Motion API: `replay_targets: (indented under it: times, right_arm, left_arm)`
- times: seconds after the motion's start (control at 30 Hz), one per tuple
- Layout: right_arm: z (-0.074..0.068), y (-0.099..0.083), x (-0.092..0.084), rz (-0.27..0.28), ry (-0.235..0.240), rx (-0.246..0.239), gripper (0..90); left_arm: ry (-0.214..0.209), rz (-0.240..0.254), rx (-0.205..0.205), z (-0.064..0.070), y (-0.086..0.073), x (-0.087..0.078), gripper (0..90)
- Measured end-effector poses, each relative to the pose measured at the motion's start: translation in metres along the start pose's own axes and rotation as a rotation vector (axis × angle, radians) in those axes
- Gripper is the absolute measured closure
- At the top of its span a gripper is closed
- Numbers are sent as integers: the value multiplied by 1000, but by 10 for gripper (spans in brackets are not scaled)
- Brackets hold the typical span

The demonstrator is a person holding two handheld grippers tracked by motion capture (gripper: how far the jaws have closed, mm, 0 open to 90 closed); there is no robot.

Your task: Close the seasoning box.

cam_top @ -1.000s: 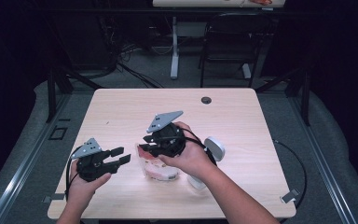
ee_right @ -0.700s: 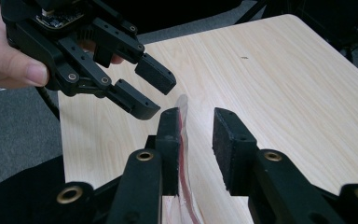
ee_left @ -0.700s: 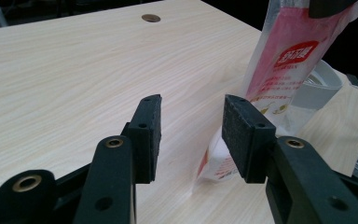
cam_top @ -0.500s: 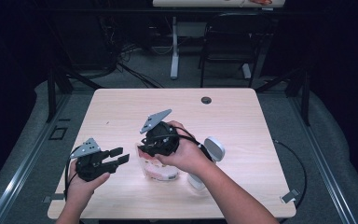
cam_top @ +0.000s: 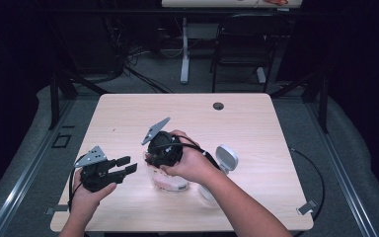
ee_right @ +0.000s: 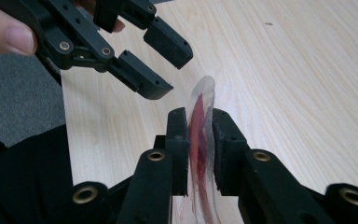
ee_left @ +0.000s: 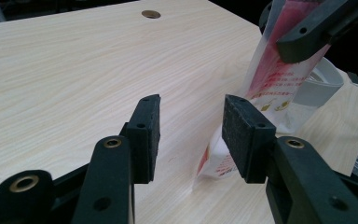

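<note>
A clear plastic bag (cam_top: 170, 181) with red print stands on edge on the light wooden table (cam_top: 256, 128), its lower part resting on the wood. My right gripper (ee_right: 200, 135) has just been closing its jaws, and both pads now press on the bag's (ee_right: 201, 105) upper edge. In the high view the right gripper (cam_top: 152, 159) sits over the bag under the person's hand. My left gripper (ee_left: 191, 133) stands open just left of the bag (ee_left: 279, 79), with only bare table between its pads. From above, the left gripper (cam_top: 127, 166) points toward the bag.
A white round object (cam_top: 226, 159) lies on the table right of the bag, also behind it (ee_left: 326, 81) in the left gripper view. A cable hole (cam_top: 218, 105) sits near the far edge. Black cables trail from both grippers. A chair and desk legs stand beyond the table.
The right gripper has tipped and sunk a little to the left onto the bag, and its jaws have closed on it. The left gripper has stayed where it was.
</note>
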State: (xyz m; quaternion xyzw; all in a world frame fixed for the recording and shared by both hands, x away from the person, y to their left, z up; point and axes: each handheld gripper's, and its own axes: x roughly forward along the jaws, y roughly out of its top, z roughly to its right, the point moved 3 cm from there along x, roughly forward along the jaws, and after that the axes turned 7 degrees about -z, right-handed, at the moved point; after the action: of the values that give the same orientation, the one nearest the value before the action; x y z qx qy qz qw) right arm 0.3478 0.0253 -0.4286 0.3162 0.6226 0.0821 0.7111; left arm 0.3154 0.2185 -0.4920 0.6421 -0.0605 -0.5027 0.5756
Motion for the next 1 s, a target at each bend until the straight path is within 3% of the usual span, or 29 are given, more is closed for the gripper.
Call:
replay_targets:
  times: [0.63, 1.0]
  right_arm:
    - [1, 0, 0, -37, 8, -20, 891]
    - [4, -9, -11, -8, 0, -10, 897]
  left_arm:
    - [0, -8, 3, 0, -1, 3, 562]
    - [-35, -8, 14, 4, -2, 8, 519]
